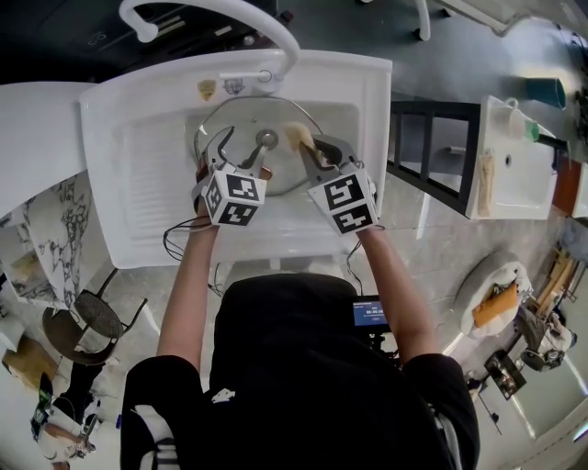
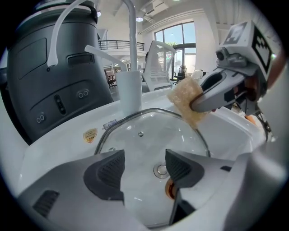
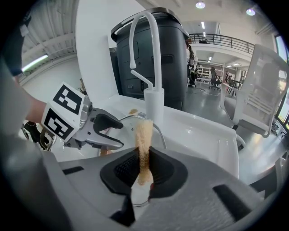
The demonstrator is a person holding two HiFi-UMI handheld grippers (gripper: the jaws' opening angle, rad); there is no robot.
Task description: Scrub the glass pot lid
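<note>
The glass pot lid [image 1: 246, 117] lies in the basin of the white sink [image 1: 138, 165], its metal knob [image 1: 266, 139] facing up. My left gripper [image 1: 241, 149] hovers over the lid's near side, jaws open wide and empty. Beneath them show the lid [image 2: 144, 135] and its knob [image 2: 161, 170]. My right gripper [image 1: 315, 147] is shut on a tan sponge [image 1: 296, 136], which stands pinched between its pads [image 3: 144, 149]. The sponge [image 2: 186, 103] touches the lid's far right rim [image 3: 159, 133]. The left gripper [image 3: 122, 135] appears to the left in the right gripper view.
A white curved faucet [image 1: 220, 14] rises behind the basin, with a large dark bin [image 2: 54, 72] behind it. A ribbed draining area [image 1: 147, 193] lies left of the basin. A black shelf frame [image 1: 432, 151] and a white side table [image 1: 519, 165] stand to the right.
</note>
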